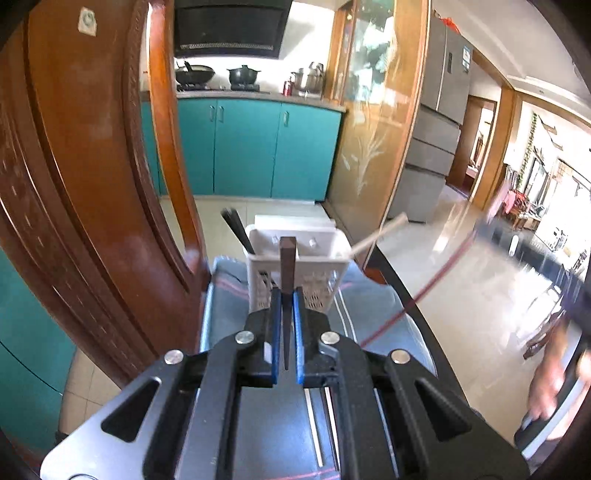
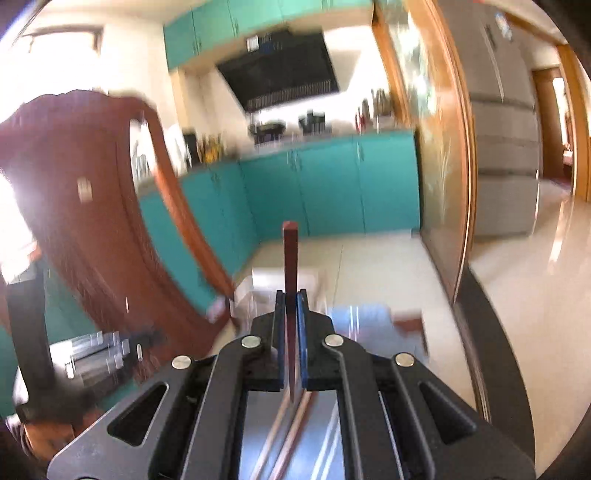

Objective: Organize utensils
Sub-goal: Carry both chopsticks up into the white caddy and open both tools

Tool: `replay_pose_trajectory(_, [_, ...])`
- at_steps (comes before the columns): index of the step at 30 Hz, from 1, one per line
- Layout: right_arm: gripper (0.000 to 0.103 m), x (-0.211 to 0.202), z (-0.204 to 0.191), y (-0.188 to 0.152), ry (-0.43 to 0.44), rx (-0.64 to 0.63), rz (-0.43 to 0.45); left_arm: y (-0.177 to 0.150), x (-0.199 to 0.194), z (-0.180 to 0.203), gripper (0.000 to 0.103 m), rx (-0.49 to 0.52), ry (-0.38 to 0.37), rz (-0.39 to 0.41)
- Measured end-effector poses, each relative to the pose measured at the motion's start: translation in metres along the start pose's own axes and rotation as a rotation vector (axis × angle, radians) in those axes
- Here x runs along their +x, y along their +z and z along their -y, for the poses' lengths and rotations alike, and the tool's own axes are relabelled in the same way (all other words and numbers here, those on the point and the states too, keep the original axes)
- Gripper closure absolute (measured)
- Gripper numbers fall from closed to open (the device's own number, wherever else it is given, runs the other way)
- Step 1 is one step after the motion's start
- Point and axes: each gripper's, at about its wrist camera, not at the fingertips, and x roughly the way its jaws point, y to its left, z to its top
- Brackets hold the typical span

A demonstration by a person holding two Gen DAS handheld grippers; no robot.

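Left tool (image 1: 287, 295) clamps one dark chopstick (image 1: 287, 266); right tool (image 2: 291, 299) clamps one reddish chopstick (image 2: 290, 258); no writing is legible.

Door sticker (image 1: 87, 21): round green emblem, no legible text.
Fridge label (image 1: 466, 59): blue and white, print too small to read.
Elsewhere: no readable text.

I see a dark brown chopstick (image 1: 287, 273) standing upright before a white slotted utensil basket (image 1: 325, 284), which holds black chopsticks (image 1: 238, 230) leaning left and a pale one (image 1: 380, 232) leaning right. A reddish-brown chopstick (image 2: 290, 280) stands upright too.
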Motion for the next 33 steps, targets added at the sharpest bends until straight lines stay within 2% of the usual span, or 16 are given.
replay_pose_trajectory(4, [0.096,0.017,-0.008,0.044,-0.005,0.022,0.127,0.018,-0.003,-0.003,0.096,-0.002,0.015,0.031])
replay_pose_trajectory(6, [0.096,0.028,-0.011,0.054,-0.023,0.008,0.164,0.028,-0.004,-0.005,0.096,-0.003,0.017,0.047])
replay_pose_trajectory(9, [0.096,0.063,-0.016,0.051,-0.078,-0.035,0.120,0.041,-0.006,-0.007,0.096,-0.016,0.020,0.073])
replay_pose_trajectory(12, [0.096,0.099,-0.018,0.021,-0.084,-0.061,0.021,0.057,-0.010,-0.008,0.096,-0.046,0.016,0.101])
replay_pose_trajectory(15, [0.096,0.114,-0.018,-0.006,-0.094,-0.089,-0.022,0.073,-0.019,-0.007,0.096,-0.079,0.004,0.166])
replay_pose_trajectory(19, [0.096,0.119,-0.008,-0.028,-0.078,-0.051,-0.067,0.094,-0.018,-0.011,0.096,-0.144,0.024,0.278])
replay_pose_trajectory(22, [0.096,0.113,-0.006,-0.033,-0.087,-0.050,-0.062,0.103,0.000,-0.015,0.096,-0.189,0.048,0.300])
replay_pose_trajectory(24, [0.086,0.106,-0.004,-0.032,-0.091,-0.052,-0.047,0.107,0.013,-0.017,0.096,-0.220,0.052,0.297])
replay_pose_trajectory(26, [0.057,0.089,-0.002,-0.032,-0.088,-0.043,-0.012,0.109,0.022,-0.022,0.096,-0.254,0.058,0.294])
replay_pose_trajectory(29, [0.051,0.055,0.001,-0.035,-0.055,-0.027,0.061,0.107,0.029,-0.026,0.096,-0.280,0.071,0.298])
replay_pose_trajectory(31, [0.051,0.038,0.003,-0.046,-0.031,-0.031,0.072,0.108,0.034,-0.026,0.096,-0.275,0.103,0.318])
replay_pose_trajectory(33, [0.050,0.029,0.004,-0.062,-0.028,-0.050,0.048,0.105,0.040,-0.021,0.096,-0.246,0.138,0.330])
